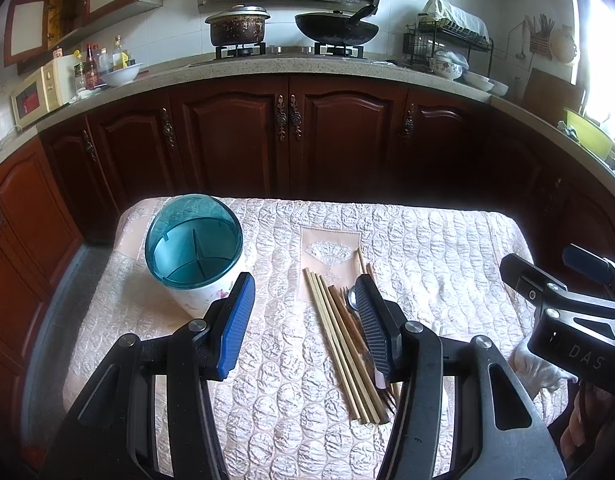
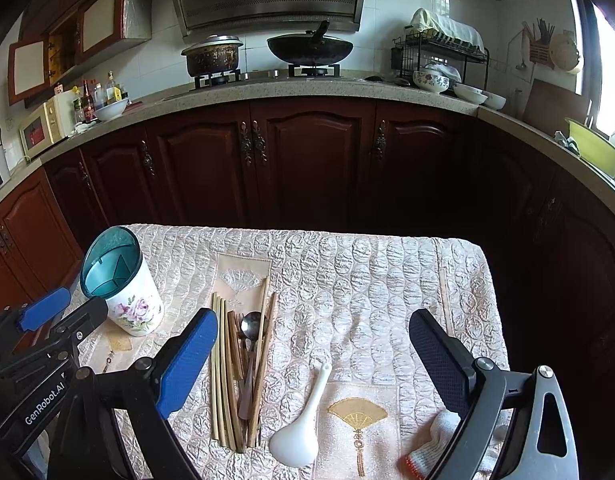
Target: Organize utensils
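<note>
A white floral utensil holder with a teal divided insert (image 1: pixel 193 250) stands at the table's left; it also shows in the right wrist view (image 2: pixel 121 284). A pile of wooden chopsticks (image 1: pixel 343 344) (image 2: pixel 227 376) lies mid-table with a metal spoon (image 2: pixel 250 326) and a fork among them. A white ladle spoon (image 2: pixel 303 424) lies to their right. My left gripper (image 1: pixel 305 320) is open and empty, just above the table between holder and pile. My right gripper (image 2: pixel 313 364) is open and empty, over the ladle spoon.
The table has a quilted cream cloth (image 2: pixel 367 280). A white work glove (image 2: pixel 431 448) lies at the front right. Dark wooden cabinets (image 1: pixel 291 136) and a counter with stove, pot and wok stand behind the table.
</note>
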A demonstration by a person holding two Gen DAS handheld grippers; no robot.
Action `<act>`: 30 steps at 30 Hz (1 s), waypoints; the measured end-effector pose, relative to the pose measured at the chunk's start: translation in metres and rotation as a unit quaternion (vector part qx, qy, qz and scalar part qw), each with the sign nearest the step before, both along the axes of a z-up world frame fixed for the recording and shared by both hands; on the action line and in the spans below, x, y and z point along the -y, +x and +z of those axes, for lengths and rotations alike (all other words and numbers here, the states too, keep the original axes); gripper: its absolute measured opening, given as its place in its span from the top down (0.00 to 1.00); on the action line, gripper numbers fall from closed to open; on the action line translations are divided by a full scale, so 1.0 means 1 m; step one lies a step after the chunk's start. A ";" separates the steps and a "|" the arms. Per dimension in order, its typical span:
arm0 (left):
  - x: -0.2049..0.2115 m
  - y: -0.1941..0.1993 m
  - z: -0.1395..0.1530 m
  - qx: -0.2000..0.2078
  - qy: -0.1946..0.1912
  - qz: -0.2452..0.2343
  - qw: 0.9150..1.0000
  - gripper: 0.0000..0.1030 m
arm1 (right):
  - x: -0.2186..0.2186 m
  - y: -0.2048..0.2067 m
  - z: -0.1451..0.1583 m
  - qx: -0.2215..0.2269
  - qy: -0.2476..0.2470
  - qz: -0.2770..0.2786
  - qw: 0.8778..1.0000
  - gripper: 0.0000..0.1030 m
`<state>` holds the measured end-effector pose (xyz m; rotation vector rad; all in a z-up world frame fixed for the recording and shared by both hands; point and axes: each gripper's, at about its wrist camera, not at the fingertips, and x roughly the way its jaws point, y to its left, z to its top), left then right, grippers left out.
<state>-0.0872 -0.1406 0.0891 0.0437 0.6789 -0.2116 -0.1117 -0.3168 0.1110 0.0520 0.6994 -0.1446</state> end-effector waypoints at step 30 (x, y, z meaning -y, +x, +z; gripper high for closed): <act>0.007 0.005 -0.010 -0.011 0.004 -0.005 1.000 0.50 | 0.004 0.002 -0.009 -0.006 -0.005 -0.003 1.000 0.07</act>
